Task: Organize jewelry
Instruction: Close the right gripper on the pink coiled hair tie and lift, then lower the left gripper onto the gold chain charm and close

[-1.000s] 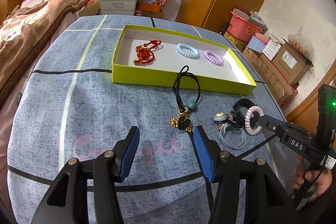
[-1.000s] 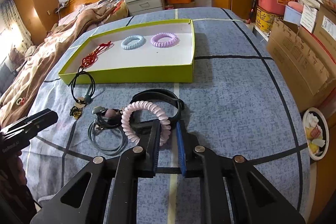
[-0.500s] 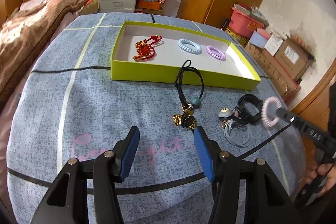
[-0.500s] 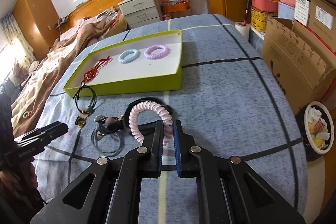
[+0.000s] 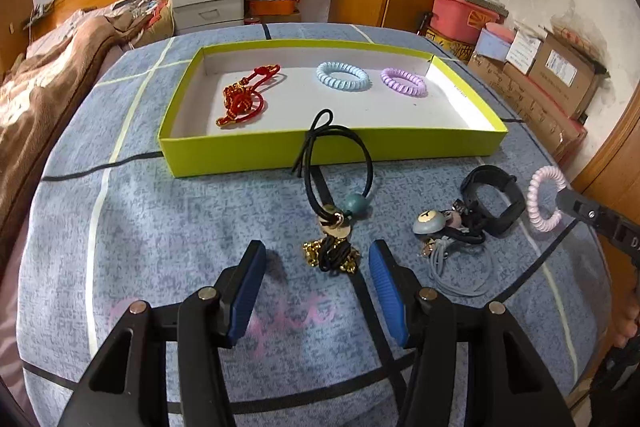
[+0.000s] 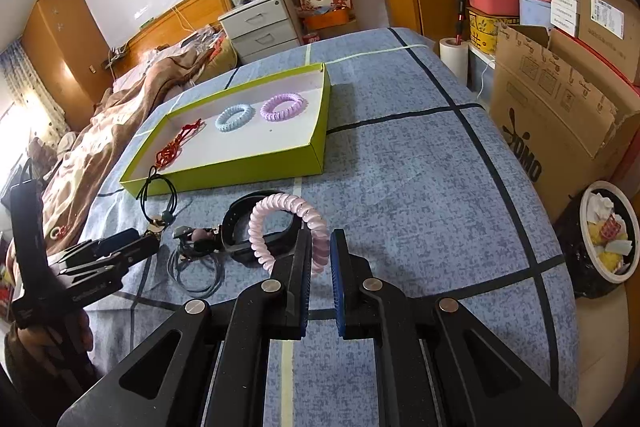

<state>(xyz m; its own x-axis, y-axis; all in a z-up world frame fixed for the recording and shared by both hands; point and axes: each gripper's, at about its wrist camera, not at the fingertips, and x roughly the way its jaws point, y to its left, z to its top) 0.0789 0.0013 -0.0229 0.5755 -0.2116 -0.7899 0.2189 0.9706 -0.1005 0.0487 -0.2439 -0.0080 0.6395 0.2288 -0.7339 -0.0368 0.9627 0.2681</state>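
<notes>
Clamped narrowly in the right tongs (image 6: pixel 320 259), the pale pink spiral hair tie (image 6: pixel 280 231) is held clear above the blue patterned bedspread (image 6: pixel 400 187). Transfer step judged in hand. Next, carry to the shallow lime-green cardboard tray (image 5: pixel 328 151) (blue and purple coils already inside) is needed. The left tongs (image 5: pixel 316 267) are spread wide, empty, just short of the black cord bracelet with gold charms (image 5: pixel 334 227).

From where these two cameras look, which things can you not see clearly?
- Pile of hair ties: tangled in both views; their number cannot be told.
- Pink coil tie: in the right wrist view its near part is hidden between the right gripper pads.
- Box labels: too small to read.
- Bin: cut off by the right wrist view's edge.
</notes>
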